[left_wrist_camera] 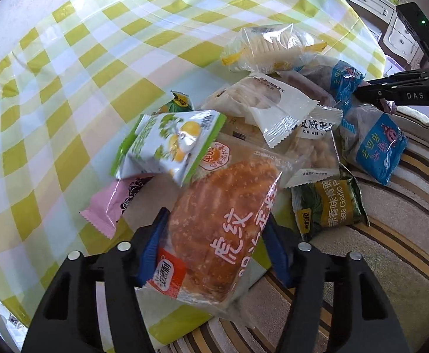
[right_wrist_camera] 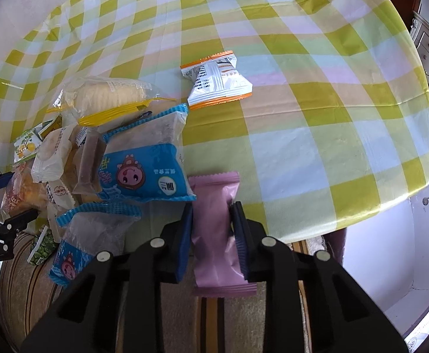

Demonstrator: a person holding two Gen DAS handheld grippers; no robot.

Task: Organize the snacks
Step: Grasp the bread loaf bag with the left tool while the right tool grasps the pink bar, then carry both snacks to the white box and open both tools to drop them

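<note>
Left wrist view first: the left gripper (left_wrist_camera: pixel 214 244) has its blue pads closed on the bread pack (left_wrist_camera: pixel 223 229), low centre of the frame, one pad on each long side. The pack looks light and soft, the clear film slippery and crinkly; a firm squeeze would likely squash the bun, so the mid-body hold is a fair choice. Behind it sits the snack pile (left_wrist_camera: pixel 288 117), centre right, with a citrus pouch (left_wrist_camera: pixel 170 144) resting against the bread's upper edge and a pink pack (left_wrist_camera: pixel 111 206) at left, both likely to shift if the bread is pulled away. The checked cloth (left_wrist_camera: pixel 67 88) is bare in the upper left.

Right wrist view now: the right gripper (right_wrist_camera: pixel 213 241) pinches a pink wrapper (right_wrist_camera: pixel 214 235), lower centre, across its width. It looks light, limp and smooth. A blue pack (right_wrist_camera: pixel 144 173) touches its top left corner. An orange-edged pouch (right_wrist_camera: pixel 217 81) lies alone at upper centre, the cloth around it free.
</note>
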